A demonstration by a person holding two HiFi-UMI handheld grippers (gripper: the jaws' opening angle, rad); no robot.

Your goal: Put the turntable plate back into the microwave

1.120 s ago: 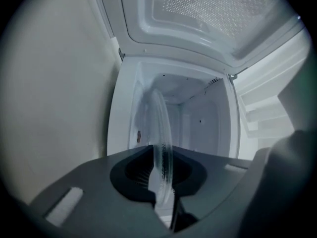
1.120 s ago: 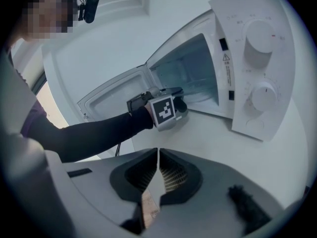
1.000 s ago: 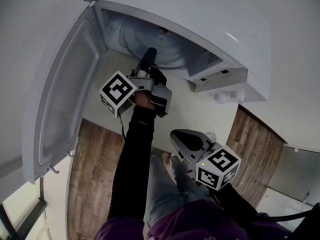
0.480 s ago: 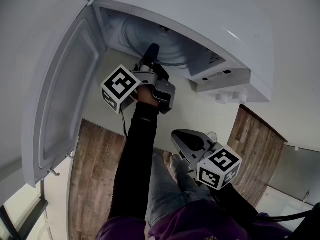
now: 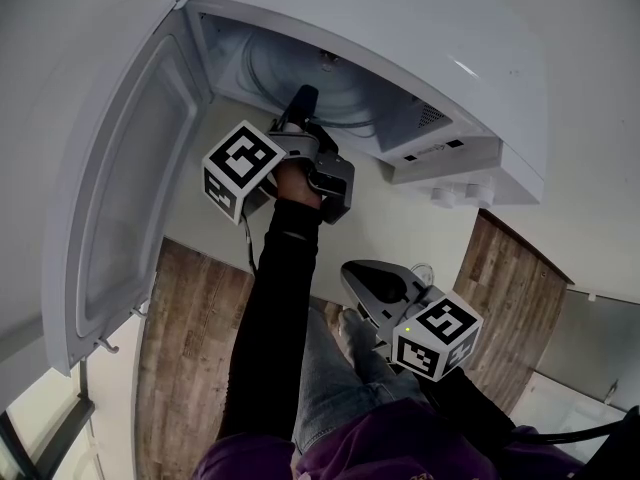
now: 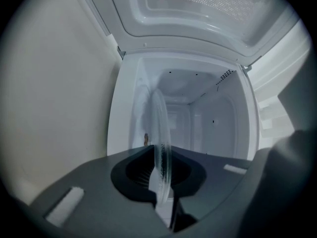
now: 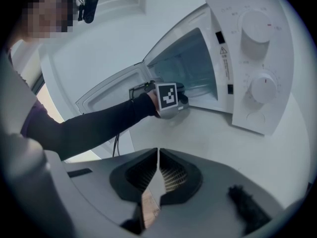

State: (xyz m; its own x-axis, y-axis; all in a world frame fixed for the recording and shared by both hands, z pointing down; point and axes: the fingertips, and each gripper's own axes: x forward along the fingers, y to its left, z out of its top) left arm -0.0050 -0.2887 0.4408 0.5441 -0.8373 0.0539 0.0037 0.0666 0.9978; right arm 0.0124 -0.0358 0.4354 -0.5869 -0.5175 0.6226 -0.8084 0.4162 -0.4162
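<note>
White microwave [image 5: 480, 78], door [image 5: 120, 198] swung wide open on my left. Clear glass turntable plate [image 6: 161, 143] reaches into the cavity and shows edge-on in the left gripper view; whether it touches the cavity floor, I cannot tell. My left gripper [image 6: 161, 185] is at the opening, fingers closing, with the plate's near rim pinched between them. My right gripper [image 7: 157, 175] hangs lower, well apart from the microwave, fingers pressed together with nothing between.

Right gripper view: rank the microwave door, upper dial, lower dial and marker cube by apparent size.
1. microwave door, clearly largest
2. upper dial and lower dial, too alike to separate
3. marker cube, smallest
</note>
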